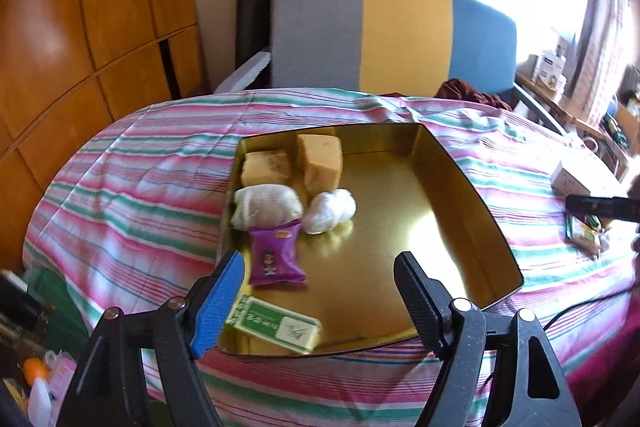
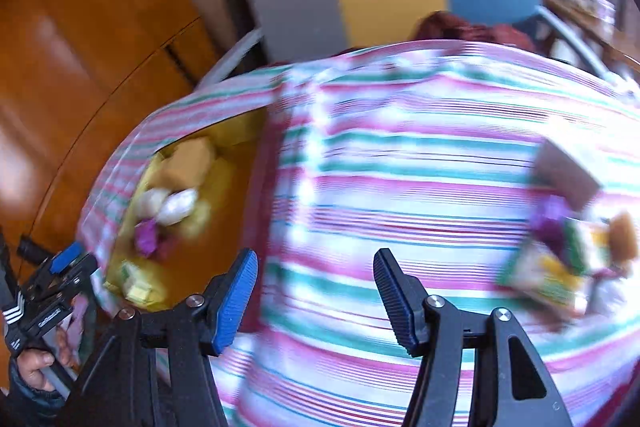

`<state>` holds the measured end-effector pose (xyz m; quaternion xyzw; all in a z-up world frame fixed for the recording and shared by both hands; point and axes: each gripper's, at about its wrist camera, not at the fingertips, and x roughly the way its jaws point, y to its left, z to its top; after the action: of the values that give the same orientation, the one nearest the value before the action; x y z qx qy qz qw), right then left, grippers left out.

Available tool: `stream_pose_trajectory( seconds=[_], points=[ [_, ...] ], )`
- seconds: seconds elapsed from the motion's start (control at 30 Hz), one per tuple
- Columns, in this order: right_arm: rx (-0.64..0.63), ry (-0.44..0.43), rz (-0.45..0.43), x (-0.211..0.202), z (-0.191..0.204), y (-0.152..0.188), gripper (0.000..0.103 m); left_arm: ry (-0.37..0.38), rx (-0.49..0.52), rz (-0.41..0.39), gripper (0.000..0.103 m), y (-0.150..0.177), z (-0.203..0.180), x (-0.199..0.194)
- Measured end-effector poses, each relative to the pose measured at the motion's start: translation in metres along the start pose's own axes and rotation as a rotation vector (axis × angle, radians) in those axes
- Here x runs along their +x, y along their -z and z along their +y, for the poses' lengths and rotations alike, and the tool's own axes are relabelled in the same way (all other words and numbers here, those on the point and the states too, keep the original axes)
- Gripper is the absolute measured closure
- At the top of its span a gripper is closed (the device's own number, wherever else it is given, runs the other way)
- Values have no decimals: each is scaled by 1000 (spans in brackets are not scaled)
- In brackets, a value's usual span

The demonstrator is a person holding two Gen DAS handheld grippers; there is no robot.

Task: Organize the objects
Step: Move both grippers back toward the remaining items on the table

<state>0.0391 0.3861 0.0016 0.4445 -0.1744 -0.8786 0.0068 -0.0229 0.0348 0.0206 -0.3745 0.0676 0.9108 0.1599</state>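
A gold tin [image 1: 460,187] lies open on the striped cloth. Along its left side it holds two yellow blocks [image 1: 320,161], a white mesh bundle [image 1: 266,205], a white ball [image 1: 330,213], a purple packet [image 1: 274,259] and a green-and-white box [image 1: 276,323]. My left gripper [image 1: 320,261] hovers open over the tin's near end with nothing between its pads. In the blurred right wrist view, my right gripper [image 2: 316,257] stands open and empty above bare cloth. The tin [image 2: 224,227] lies to its left, and a pile of loose packets [image 2: 560,259] to its right.
A box [image 1: 570,181] and a packet [image 1: 584,237] lie on the cloth right of the tin, beside one of the right gripper's black fingers [image 1: 600,207]. A grey, yellow and blue chair back [image 1: 392,35] stands behind the table. Wooden cabinets [image 1: 80,27] fill the left.
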Motion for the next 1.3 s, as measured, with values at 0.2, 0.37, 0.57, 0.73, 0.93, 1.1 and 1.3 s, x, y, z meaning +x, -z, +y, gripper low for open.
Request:
stream_pose_trajectory(
  seconds=[0.2, 0.37, 0.57, 0.73, 0.93, 1.1, 1.3],
  points=[
    [160, 135, -84, -39, -77, 8, 41, 60, 86, 2, 25, -9, -37, 6],
    [358, 191, -173, -70, -141, 24, 39, 143, 181, -7, 25, -19, -84, 10],
    [612, 84, -273, -84, -196, 55, 39, 244, 311, -4, 25, -29, -154, 18],
    [718, 4, -381, -95, -213, 66, 37, 326, 421, 19, 25, -32, -217, 33],
    [742, -56, -394, -94, -219, 67, 34, 404, 554, 73, 25, -23, -290, 60],
    [758, -90, -394, -91, -222, 70, 33, 484, 690, 57, 25, -15, -339, 72],
    [775, -108, -399, -90, -225, 72, 33, 594, 912, 41, 25, -5, -391, 79]
  ],
)
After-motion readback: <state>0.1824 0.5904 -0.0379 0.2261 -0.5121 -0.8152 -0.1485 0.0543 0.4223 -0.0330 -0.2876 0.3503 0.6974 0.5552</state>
